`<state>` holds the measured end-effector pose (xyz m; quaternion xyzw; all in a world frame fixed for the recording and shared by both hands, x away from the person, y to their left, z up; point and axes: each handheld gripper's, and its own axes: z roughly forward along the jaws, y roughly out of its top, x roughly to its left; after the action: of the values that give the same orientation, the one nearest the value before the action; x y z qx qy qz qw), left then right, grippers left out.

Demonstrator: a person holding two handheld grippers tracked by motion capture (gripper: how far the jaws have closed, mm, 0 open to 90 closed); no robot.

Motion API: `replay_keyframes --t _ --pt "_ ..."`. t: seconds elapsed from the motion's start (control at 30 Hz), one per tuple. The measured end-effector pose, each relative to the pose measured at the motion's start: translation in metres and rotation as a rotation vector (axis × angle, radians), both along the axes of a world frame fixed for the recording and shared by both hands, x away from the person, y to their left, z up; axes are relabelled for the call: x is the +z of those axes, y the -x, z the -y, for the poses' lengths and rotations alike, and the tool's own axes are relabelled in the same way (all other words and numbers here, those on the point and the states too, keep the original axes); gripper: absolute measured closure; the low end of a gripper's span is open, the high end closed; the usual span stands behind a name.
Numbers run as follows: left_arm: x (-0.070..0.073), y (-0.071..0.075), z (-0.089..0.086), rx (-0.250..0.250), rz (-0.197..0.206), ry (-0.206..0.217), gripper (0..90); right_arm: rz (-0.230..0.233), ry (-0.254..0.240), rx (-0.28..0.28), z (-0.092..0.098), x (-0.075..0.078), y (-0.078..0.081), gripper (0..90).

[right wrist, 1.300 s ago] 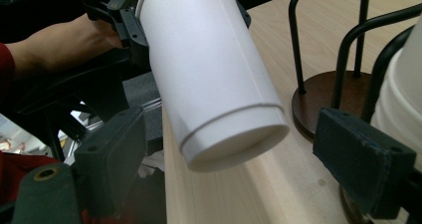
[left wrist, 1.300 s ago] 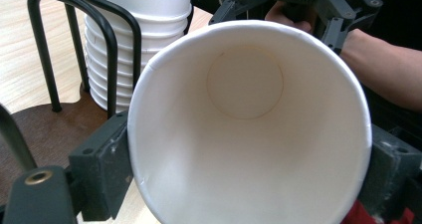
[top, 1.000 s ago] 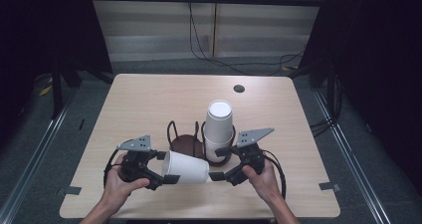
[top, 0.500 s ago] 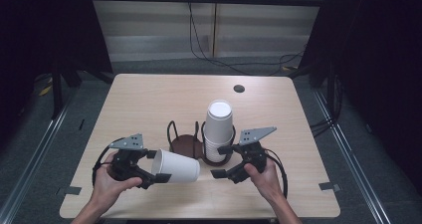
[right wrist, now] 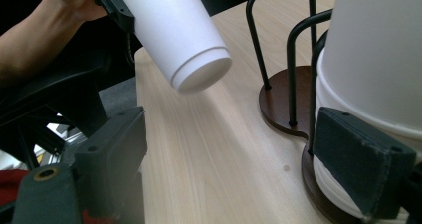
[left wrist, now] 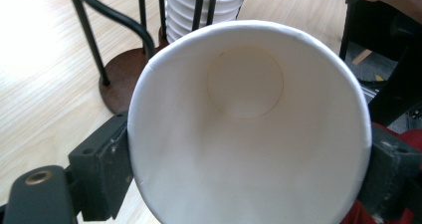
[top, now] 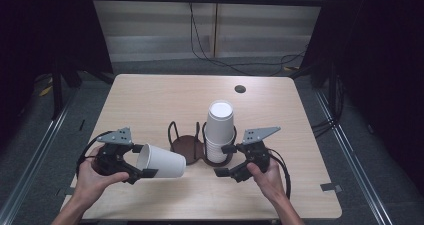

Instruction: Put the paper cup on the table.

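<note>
A: Left gripper (top: 142, 166), near left of table (top: 150, 95): clamped on white paper cup (top: 161, 161) at its rim, cup lying sideways, base pointing right toward wire holder (top: 185, 142).

B: Risks?

A: Could crush the thin rim with more squeeze; could slip out if tilted further.

B: Right gripper (top: 225, 160)?

A: Spread wide, just beside cup stack (top: 219, 130); might knock stack or holder if swung left.
</note>
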<state>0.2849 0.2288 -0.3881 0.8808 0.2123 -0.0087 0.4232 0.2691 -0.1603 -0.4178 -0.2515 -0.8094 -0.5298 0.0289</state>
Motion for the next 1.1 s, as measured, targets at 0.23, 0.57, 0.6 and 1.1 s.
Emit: replay_keyframes --t 0.23,0.57,0.6,1.1 --pt "-0.007 -0.009 -0.012 0.058 -0.027 -0.062 12.2 0.003 0.000 0.006 -0.001 -0.001 0.001 13.9" --pt "-0.006 -0.023 -0.032 0.130 -0.047 -0.119 12.2 0.004 0.011 0.003 -0.001 0.000 0.002 14.0" --pt "-0.004 -0.025 -0.033 0.132 -0.049 -0.129 12.3 0.008 0.012 0.003 -0.001 0.000 0.002 14.0" --pt "0.014 -0.052 -0.026 0.148 0.000 -0.286 12.2 0.001 0.028 0.019 -0.007 -0.004 0.005 14.0"
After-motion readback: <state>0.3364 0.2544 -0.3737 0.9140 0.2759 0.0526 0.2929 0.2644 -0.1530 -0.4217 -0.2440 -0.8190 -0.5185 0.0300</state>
